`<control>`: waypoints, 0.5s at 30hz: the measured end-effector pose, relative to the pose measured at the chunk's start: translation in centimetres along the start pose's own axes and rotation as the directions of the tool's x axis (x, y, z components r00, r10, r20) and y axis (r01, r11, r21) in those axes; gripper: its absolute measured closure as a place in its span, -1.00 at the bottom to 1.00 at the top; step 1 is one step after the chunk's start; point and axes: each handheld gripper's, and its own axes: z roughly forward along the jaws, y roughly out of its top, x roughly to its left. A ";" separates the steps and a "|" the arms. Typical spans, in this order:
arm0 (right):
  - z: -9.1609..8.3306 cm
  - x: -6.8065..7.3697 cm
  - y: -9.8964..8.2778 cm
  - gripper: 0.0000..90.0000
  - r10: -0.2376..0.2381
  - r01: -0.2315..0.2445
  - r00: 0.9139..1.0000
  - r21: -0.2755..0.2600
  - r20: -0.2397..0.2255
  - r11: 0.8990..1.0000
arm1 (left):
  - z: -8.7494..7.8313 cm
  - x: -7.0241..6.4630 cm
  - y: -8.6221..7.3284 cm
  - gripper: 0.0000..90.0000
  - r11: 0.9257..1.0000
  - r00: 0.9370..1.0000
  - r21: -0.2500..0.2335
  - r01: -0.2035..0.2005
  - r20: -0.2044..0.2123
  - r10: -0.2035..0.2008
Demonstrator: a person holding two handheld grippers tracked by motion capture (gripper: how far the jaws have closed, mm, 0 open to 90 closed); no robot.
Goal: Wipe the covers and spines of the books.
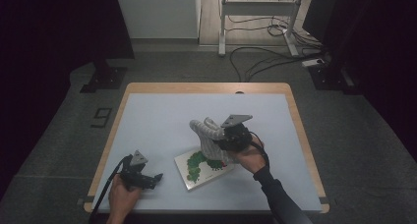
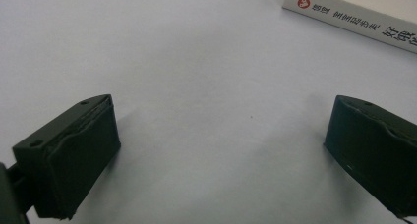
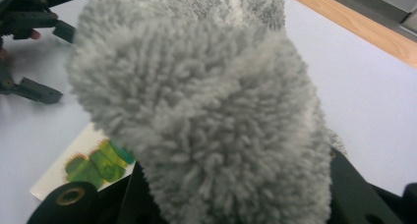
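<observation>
A grey fluffy sock [image 1: 209,135] hangs above the table [image 1: 157,121], over the far corner of a picture book [image 1: 201,167] with a green caterpillar on its cover. My right gripper [image 1: 219,140] is shut on the sock, and in the right gripper view the sock's pile [image 3: 206,111] bulges out between the black jaws of that gripper [image 3: 241,194]. My left gripper [image 1: 156,179] rests low at the table's near left, open, its jaws wide apart over bare white surface [image 2: 221,150]. The book's spine [image 2: 354,13] lies beyond it, untouched.
The white table top has a wooden rim [image 3: 354,22]. The book's cover [image 3: 93,165] and the left gripper [image 3: 56,62] show behind the sock. Past the table are a dark floor, cables [image 1: 265,62] and a stand's legs [image 1: 255,8].
</observation>
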 end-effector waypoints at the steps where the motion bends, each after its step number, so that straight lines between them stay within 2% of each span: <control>1: -0.2 -0.2 -0.2 0.36 0.009 -0.009 1.000 0.001 0.005 1.000 | 0.0 0.0 0.0 -1.00 1.000 1.000 0.000 0.000 -0.001 0.000; 15: -3.2 -2.8 -2.5 0.36 0.074 -0.073 0.995 -0.020 0.071 0.997 | 0.0 0.0 0.0 -1.00 1.000 1.000 0.000 0.001 0.001 -0.001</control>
